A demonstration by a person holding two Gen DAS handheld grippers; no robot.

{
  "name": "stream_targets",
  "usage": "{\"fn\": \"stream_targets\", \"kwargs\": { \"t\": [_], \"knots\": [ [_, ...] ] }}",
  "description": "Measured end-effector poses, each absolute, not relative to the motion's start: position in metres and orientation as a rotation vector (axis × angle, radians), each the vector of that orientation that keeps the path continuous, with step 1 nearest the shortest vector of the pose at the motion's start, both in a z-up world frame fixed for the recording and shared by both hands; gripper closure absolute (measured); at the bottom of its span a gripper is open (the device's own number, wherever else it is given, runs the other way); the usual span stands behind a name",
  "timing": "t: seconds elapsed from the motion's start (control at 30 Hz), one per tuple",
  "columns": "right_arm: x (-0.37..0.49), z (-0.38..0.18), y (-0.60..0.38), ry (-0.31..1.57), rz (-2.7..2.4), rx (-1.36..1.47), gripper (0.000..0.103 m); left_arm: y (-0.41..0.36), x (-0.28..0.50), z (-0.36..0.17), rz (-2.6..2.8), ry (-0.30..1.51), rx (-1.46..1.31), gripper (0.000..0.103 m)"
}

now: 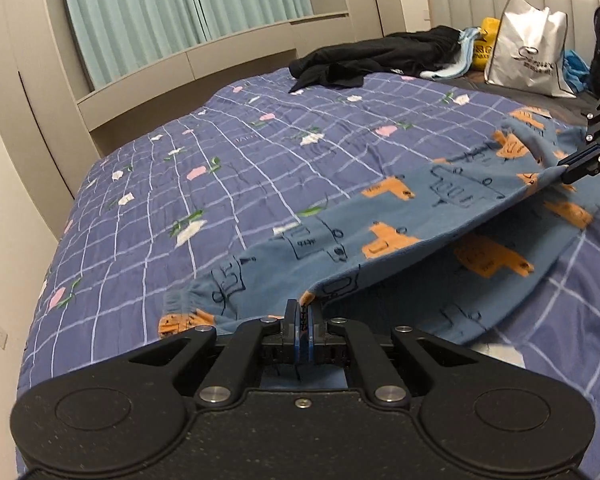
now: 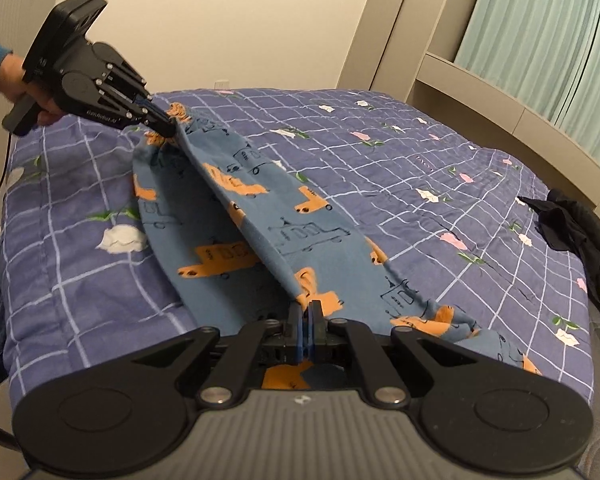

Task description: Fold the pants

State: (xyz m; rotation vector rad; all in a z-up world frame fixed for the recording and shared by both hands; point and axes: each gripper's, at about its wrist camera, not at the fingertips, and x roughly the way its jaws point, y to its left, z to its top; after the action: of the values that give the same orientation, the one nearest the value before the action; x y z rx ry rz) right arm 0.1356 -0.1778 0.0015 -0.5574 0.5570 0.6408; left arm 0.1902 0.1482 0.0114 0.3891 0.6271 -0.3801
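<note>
The blue pants with orange truck prints hang stretched above the bed, one layer lifted off the other. The left gripper, upper left in the right wrist view, is clamped on one end of the fabric; the right gripper pinches the other end at bottom centre. Dark clothes and a white bag lie near the headboard, upper right in the left wrist view.

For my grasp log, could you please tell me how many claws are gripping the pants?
2. The left claw pinches the pants at the cuff end, and the right claw pinches the other end, with the edge between them lifted off the quilt.
</note>
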Motion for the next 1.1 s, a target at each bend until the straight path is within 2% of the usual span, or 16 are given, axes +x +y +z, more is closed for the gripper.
{"fn": "stream_targets", "kwargs": {
  "t": [0.23,0.47,0.57,0.63,0.67,0.7,0.73,0.77,0.8,0.83,0.9,1.0,1.1],
  "knots": [
    [0.11,-0.018,-0.164,0.557,0.641,-0.651,0.101,0.15,0.177,-0.012,-0.391,0.681,0.415,0.1],
    [0.111,-0.038,-0.16,0.581,0.615,-0.629,0.101,0.147,0.179,-0.026,-0.387,0.714,0.409,0.099],
    [0.11,-0.042,-0.162,0.577,0.603,-0.601,0.1,0.147,0.18,-0.026,-0.374,0.722,0.38,0.094],
    [0.112,-0.041,-0.166,0.573,0.593,-0.573,0.096,0.146,0.179,-0.025,-0.368,0.728,0.354,0.081],
    [0.111,-0.04,-0.169,0.571,0.588,-0.555,0.089,0.145,0.177,-0.024,-0.367,0.731,0.342,0.076],
    [0.11,-0.039,-0.171,0.571,0.583,-0.539,0.075,0.143,0.176,-0.023,-0.368,0.731,0.329,0.064],
    [0.108,-0.038,-0.175,0.569,0.571,-0.523,0.067,0.142,0.174,-0.022,-0.368,0.731,0.318,0.051],
    [0.107,-0.036,-0.179,0.563,0.558,-0.508,0.052,0.138,0.172,-0.021,-0.363,0.73,0.305,0.046],
    [0.105,-0.034,-0.183,0.56,0.548,-0.49,0.042,0.134,0.169,-0.019,-0.36,0.725,0.287,0.037],
    [0.102,-0.032,-0.187,0.562,0.538,-0.472,0.038,0.13,0.167,-0.018,-0.36,0.719,0.272,0.027],
    [0.097,-0.028,-0.2,0.564,0.512,-0.419,0.018,0.12,0.161,-0.015,-0.356,0.702,0.231,0.015],
    [0.087,-0.021,-0.22,0.554,0.45,-0.36,0.006,0.1,0.154,-0.01,-0.357,0.67,0.174,0.003],
    [0.074,-0.016,-0.243,0.54,0.358,-0.333,0.0,0.075,0.151,-0.007,-0.379,0.65,0.143,0.001]
  ]
}}
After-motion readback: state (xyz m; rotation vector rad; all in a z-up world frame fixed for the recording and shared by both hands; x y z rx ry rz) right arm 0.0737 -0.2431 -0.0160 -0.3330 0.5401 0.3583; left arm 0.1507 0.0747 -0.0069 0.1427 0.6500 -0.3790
